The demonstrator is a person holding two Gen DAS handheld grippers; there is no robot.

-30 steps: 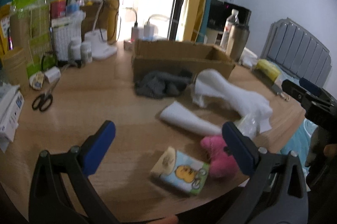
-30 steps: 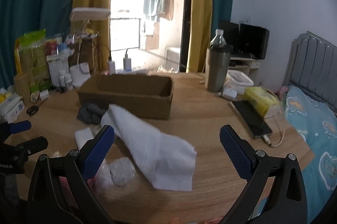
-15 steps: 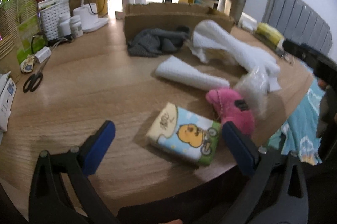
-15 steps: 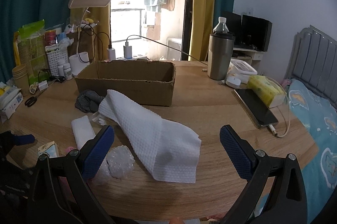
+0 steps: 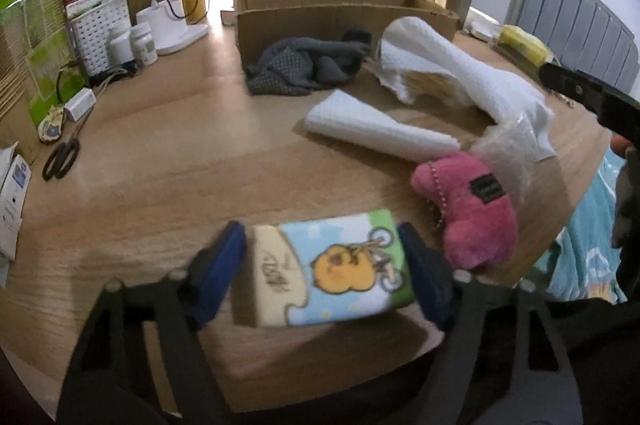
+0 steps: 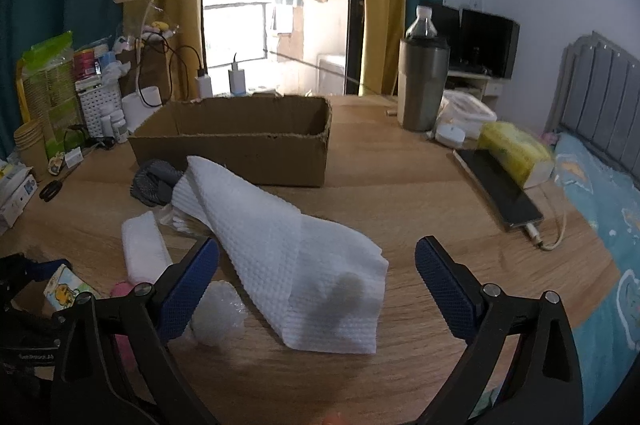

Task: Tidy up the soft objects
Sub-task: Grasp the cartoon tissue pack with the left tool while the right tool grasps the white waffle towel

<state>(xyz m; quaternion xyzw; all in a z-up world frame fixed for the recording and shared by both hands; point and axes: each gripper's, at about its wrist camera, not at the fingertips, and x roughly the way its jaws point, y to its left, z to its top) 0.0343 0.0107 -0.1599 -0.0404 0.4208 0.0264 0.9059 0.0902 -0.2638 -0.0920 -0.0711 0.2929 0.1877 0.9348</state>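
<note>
a folded printed cloth sits near the table's front edge, pinched between the fingers of the left gripper. a pink plush toy lies just beside it. the right gripper hangs wide apart above a white towel.

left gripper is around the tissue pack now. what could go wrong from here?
1. The left gripper straddles the cartoon tissue pack; the pack is soft, so it may squash or slip out when lifted.
2. The pink plush lies just beside the right-hand finger and could get nudged toward the table edge.
3. The cardboard box sits behind the grey cloth and white towel; a low carry could drag them.
</note>
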